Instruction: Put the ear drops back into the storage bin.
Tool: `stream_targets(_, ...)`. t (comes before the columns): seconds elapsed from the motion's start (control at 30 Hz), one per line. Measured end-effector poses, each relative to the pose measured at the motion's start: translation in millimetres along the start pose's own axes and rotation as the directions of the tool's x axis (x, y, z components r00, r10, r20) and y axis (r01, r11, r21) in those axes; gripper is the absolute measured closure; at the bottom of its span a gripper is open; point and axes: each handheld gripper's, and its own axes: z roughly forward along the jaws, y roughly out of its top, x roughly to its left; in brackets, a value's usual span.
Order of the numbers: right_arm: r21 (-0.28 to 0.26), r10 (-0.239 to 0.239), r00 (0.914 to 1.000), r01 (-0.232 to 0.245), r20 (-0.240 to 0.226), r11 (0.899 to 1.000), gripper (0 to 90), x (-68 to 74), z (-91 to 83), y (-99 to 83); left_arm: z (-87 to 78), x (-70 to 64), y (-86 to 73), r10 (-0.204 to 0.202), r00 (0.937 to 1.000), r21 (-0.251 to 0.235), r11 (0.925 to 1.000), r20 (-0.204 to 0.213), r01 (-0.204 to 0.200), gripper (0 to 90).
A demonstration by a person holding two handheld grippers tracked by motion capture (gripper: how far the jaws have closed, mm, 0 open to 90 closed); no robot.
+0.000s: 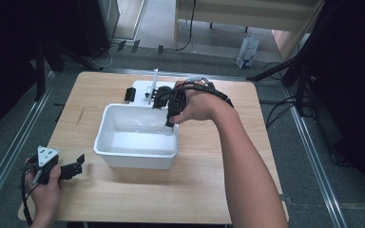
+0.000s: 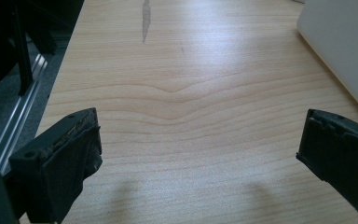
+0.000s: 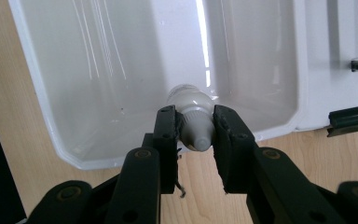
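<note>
Wooden table (image 1: 204, 190): one white tub (image 1: 105, 124), one clamped bottle (image 3: 193, 122), two tools.

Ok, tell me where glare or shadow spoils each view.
High view: dark edges, bright white tub, the small bottle hard to make out. Left gripper view: soft glare on the wooden table, faint shadows beneath the left gripper. Right gripper view: bright streaks on the tub's inner wall; the small bottle in the right gripper stays sharp.

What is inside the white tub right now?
The white tub looks bare apart from the small white bottle that the right claw grips by its capped neck, body hanging into the tub. The bottle covers a patch of floor beneath it.
</note>
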Motion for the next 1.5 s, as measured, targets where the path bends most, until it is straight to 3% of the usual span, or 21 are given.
stream_targets(0.2, 0.011, -0.016, 0.9999, 0.016, -0.002, 1.0, 72.2, 0.9, 15.9, -2.2, 0.3, -0.2, 0.1, 0.004, 1.0, -0.003, 1.0, -0.003, -0.004, 0.0)
stream_targets(0.37, 0.011, -0.065, 0.9977, 0.065, 0.017, 0.998, 72.1, 1.9, 29.1, -3.3, 0.3, -0.2, -0.1, 0.001, 1.0, -0.005, 1.0, -0.003, -0.001, 0.0)
stream_targets(0.63, 0.019, -0.1, 0.9946, 0.099, 0.028, 0.995, 72.0, 5.5, 43.7, -4.8, 0.0, -0.2, -0.2, 0.003, 1.0, -0.006, 1.0, -0.003, -0.003, 0.0)
stream_targets(1.37, 0.047, -0.073, 0.9971, 0.072, 0.02, 0.996, 71.9, 9.2, 73.8, -7.5, 0.0, 0.1, -0.2, -0.001, 1.0, -0.006, 1.0, 0.0, 0.001, 0.0)
stream_targets(1.5, 0.063, -0.097, 0.9952, 0.096, 0.015, 0.993, 71.9, 10.0, 82.2, -7.4, -0.5, 0.1, -0.3, 0.002, 1.0, -0.006, 1.0, 0.003, -0.002, 0.0)
